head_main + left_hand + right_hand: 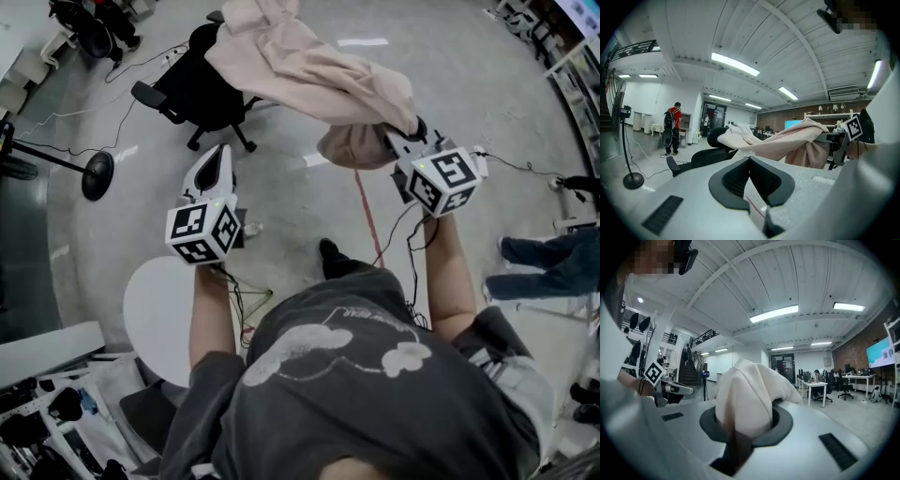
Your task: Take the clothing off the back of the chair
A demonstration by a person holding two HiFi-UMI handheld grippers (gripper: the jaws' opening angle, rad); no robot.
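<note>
Head view looks steeply down; both gripper views face roughly level along their jaws; all share the clothing (309,66).

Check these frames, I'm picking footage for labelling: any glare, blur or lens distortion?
Head view: fisheye curve at the edges, light is even, the beige garment is sharp. Left gripper view: heavy wide-angle curve, dark corners, a ceiling strip light blown out, the left tongs close and soft. Right gripper view: same dark rim; the garment in the right tongs is bright and slightly blurred.
</note>
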